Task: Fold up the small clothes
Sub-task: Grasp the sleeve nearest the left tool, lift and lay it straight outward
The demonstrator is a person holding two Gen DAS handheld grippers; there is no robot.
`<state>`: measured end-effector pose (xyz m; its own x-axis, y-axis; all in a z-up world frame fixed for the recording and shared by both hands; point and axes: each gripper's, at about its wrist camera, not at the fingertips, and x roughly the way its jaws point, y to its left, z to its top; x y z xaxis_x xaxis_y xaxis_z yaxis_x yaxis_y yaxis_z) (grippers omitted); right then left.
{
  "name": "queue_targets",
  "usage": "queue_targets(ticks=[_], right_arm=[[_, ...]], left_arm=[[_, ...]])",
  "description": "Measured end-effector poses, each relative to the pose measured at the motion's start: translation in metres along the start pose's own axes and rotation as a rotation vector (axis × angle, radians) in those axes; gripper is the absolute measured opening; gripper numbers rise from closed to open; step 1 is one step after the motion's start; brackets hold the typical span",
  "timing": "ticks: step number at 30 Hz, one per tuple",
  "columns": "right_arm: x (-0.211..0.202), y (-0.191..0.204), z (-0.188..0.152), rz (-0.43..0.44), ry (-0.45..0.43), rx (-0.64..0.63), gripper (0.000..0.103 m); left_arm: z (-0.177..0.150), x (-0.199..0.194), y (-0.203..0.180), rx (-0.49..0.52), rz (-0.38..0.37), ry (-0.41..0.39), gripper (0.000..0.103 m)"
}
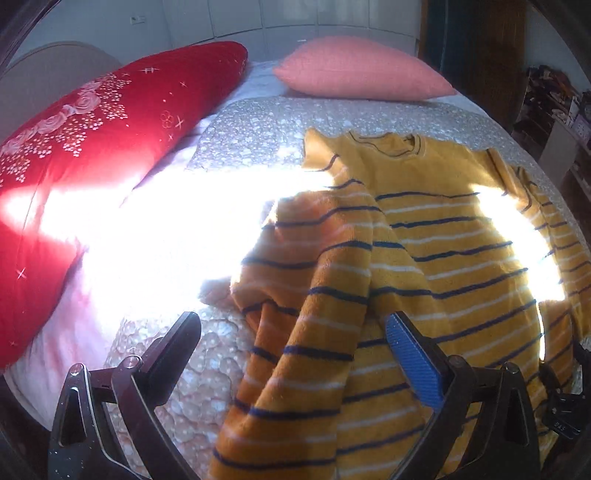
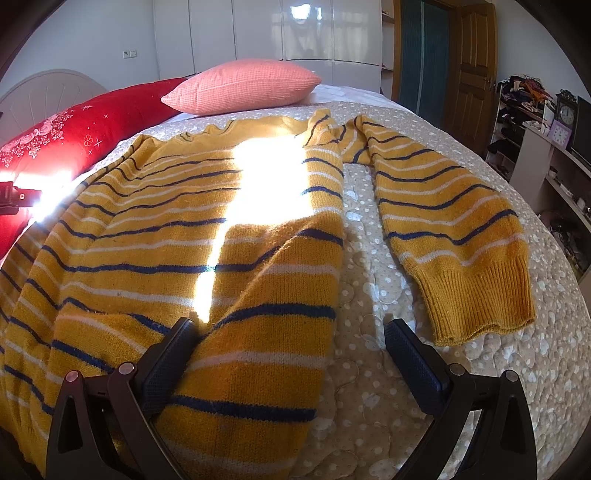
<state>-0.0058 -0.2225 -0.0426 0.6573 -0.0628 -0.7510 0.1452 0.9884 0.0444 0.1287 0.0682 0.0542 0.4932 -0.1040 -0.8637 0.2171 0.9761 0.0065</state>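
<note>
A yellow sweater (image 1: 443, 229) with dark blue and white stripes lies spread on the quilted bed cover (image 1: 258, 125). In the left wrist view its left sleeve (image 1: 314, 317) is folded over the body and runs down between my fingers. My left gripper (image 1: 291, 332) is open over that sleeve. In the right wrist view the sweater (image 2: 166, 229) fills the left half, and its right sleeve (image 2: 454, 229) lies apart on the cover, cuff toward me. My right gripper (image 2: 290, 332) is open over the sweater's right bottom edge, not closed on it.
A red flowered pillow (image 1: 81, 147) lies along the left of the bed and a pink pillow (image 1: 362, 70) at its head. White wardrobes (image 2: 295, 29) and a wooden door (image 2: 472, 74) stand behind. Cluttered shelves with clocks (image 2: 554, 122) are at the right. Bright sunlight crosses the bed.
</note>
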Motion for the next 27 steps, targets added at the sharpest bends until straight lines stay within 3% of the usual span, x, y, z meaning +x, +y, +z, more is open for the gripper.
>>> queue_targets(ticks=[1,2,3,5,8,12,15,18,20,23,27], right_arm=[[0.0,0.0,0.0,-0.001,0.0,-0.001,0.103],[0.0,0.0,0.0,-0.001,0.0,-0.001,0.103],[0.0,0.0,0.0,0.0,0.0,0.0,0.103],[0.0,0.0,0.0,0.003,-0.003,0.002,0.103],[0.0,0.0,-0.001,0.008,-0.007,0.007,0.103],[0.001,0.0,-0.002,0.017,-0.011,0.017,0.103],[0.002,0.0,-0.002,0.015,-0.015,0.017,0.103],[0.003,0.0,-0.002,0.012,-0.02,0.017,0.103],[0.004,0.0,-0.002,0.011,-0.021,0.018,0.103],[0.003,-0.002,-0.004,0.015,-0.046,0.025,0.103],[-0.001,-0.003,-0.005,0.022,-0.081,0.03,0.103]], left_arm=[[0.0,0.009,-0.001,0.013,-0.008,0.02,0.096],[0.0,0.018,-0.003,0.028,-0.004,0.045,0.08],[0.001,0.026,-0.004,0.037,0.004,0.072,0.051],[0.0,0.041,0.005,0.008,0.049,0.143,0.007],[0.006,0.037,0.041,-0.126,0.079,0.107,0.007],[0.025,0.03,0.085,-0.204,0.313,0.052,0.007],[0.04,0.041,0.114,-0.264,0.376,0.078,0.009],[0.046,0.049,0.127,-0.315,0.386,0.094,0.021],[0.047,0.05,0.125,-0.327,0.342,0.081,0.025],[0.031,0.023,0.112,-0.302,0.312,0.008,0.039],[0.007,-0.032,0.086,-0.226,0.275,-0.086,0.048]])
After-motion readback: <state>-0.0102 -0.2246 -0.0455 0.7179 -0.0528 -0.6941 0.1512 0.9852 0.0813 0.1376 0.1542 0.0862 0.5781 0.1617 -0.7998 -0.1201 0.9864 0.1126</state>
